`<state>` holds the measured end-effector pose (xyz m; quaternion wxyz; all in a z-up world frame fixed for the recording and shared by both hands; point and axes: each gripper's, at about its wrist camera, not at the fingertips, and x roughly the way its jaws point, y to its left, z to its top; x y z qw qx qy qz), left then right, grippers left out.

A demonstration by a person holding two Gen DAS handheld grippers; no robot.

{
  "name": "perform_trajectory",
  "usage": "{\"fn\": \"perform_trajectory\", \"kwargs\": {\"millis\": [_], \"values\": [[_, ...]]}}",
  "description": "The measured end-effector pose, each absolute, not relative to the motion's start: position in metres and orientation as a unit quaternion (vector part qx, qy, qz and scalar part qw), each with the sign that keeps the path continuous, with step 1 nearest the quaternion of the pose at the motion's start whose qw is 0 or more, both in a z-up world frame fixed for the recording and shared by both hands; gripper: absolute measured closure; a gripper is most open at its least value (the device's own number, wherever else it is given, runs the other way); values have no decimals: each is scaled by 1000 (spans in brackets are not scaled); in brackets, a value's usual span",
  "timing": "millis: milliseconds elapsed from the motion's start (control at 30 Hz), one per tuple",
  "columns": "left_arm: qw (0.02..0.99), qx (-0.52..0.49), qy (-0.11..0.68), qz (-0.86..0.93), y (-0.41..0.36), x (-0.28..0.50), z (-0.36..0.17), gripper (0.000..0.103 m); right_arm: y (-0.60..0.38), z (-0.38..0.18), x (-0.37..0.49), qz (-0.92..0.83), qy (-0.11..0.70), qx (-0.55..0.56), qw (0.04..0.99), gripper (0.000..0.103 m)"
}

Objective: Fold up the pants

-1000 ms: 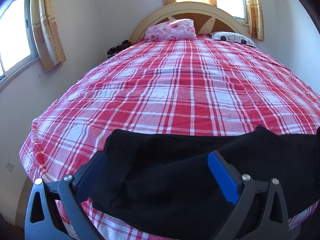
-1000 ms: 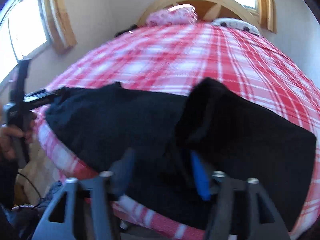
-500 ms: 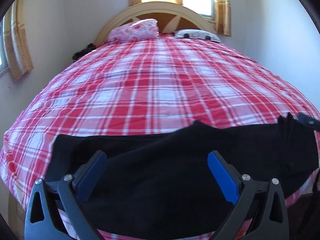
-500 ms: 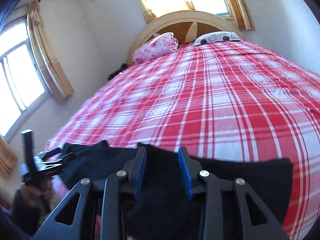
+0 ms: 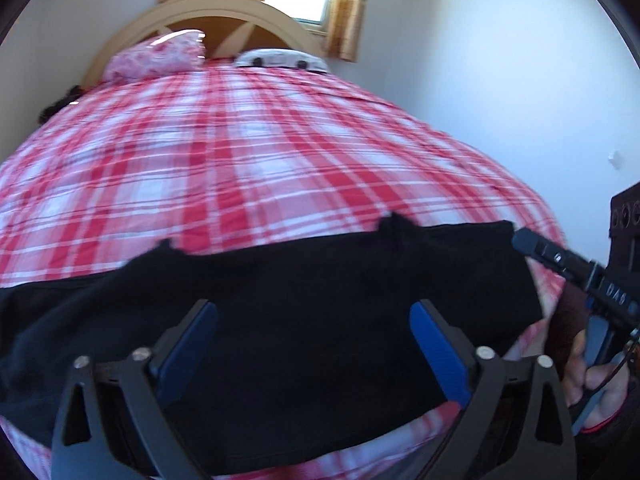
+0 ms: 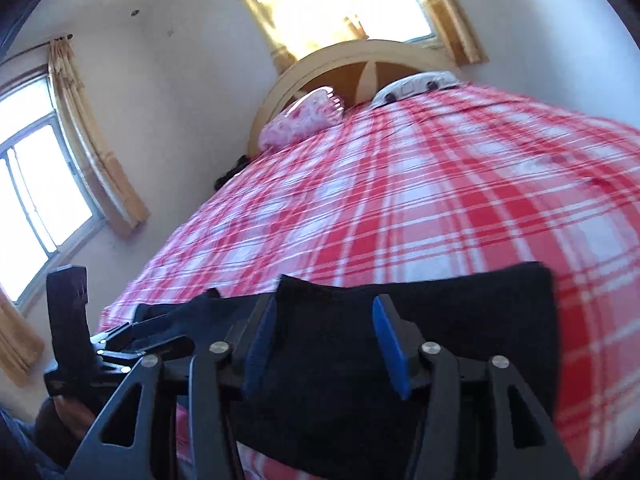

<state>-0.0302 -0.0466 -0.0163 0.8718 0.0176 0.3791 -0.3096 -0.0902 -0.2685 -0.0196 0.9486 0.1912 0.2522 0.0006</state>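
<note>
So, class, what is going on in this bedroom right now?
A person with a gripper in each hand is folding black pants at the foot of a bed with a red plaid cover. The left gripper is open over the pants, its jaws just narrowing. The right gripper has just been opening, cloth between the jaws.

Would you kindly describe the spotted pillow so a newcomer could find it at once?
Start at the curved wooden headboard of the red plaid bed. Two pillows lie against it; the white pillow with dark spots lies flat beside the puffier pink floral pillow, nearer the window corner.
</note>
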Motion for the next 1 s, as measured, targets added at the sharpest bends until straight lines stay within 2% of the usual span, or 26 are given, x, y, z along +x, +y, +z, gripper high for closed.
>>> {"fn": "perform_trajectory", "kwargs": {"millis": [67, 133, 233, 300, 400, 467, 500, 533, 567, 700, 833, 1000], "values": [[864, 19, 384, -325, -63, -33, -19, 26, -275, -20, -106, -24, 250, 191, 949, 49], [849, 11, 399, -346, -75, -35, -25, 34, -282, -21, -121, -34, 248, 198, 947, 49], [830, -6, 420, -367, -90, -38, -37, 36, -285, -24, -134, -39, 246, 202, 947, 49], [823, -9, 432, -369, -98, -40, -44, 41, -285, -27, -138, -41, 245, 203, 947, 49], [826, -4, 421, -374, -104, -50, -41, 45, -283, -30, -142, -37, 244, 200, 948, 49], [826, -8, 422, -372, -104, -52, -39, 60, -283, -33, -139, -36, 245, 199, 948, 49], [826, -11, 423, -372, -103, -53, -38, 62, -283, -34, -138, -35, 245, 202, 948, 49], [821, -17, 427, -378, -102, -54, -38, 72, -284, -35, -138, -34, 246, 204, 947, 49], [817, -24, 432, -381, -101, -54, -38, 76, -285, -36, -137, -36, 246, 205, 947, 49], [805, -57, 446, -388, -99, -55, -37, 79, -291, -39, -138, -50, 247, 212, 944, 49], [805, -79, 454, -375, -96, -50, -37, 88, -295, -49, -136, -66, 267, 217, 937, 49], [820, -73, 445, -352, -93, -63, -25, 88, -294, -47, -136, -61, 270, 210, 938, 49]]}}
